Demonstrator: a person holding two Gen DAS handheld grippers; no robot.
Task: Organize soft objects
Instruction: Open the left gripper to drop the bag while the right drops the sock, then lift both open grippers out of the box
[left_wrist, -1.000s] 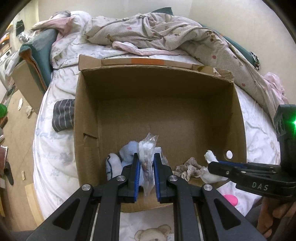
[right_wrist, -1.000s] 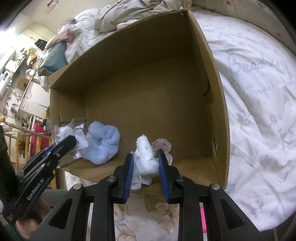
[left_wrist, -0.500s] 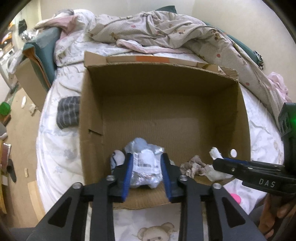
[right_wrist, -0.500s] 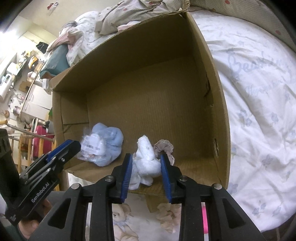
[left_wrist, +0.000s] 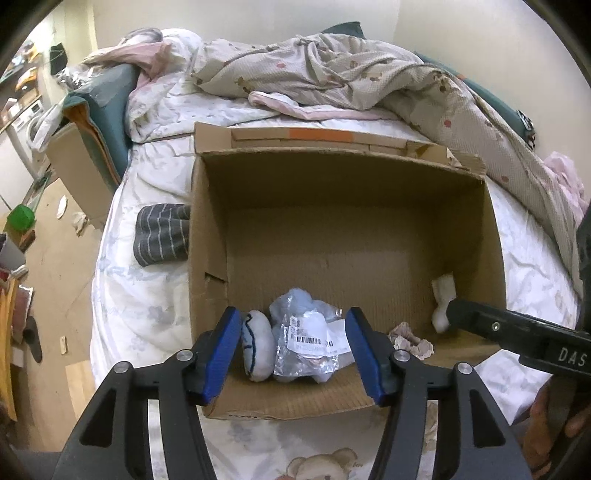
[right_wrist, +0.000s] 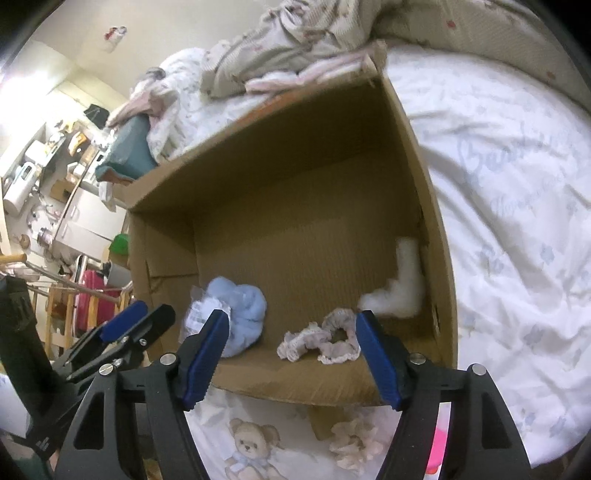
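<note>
Left wrist view: left gripper spread wide, empty, above the plastic-wrapped bundle at the cardboard box's near-left floor.

Right wrist view: right gripper also spread, empty; the frilly scrunchie lies between its fingers, the white sock beyond it (right corner), lengthwise along the wall.

White sock lies crumpled in cardboard box's right corner, lace scrunchie beside it
</note>
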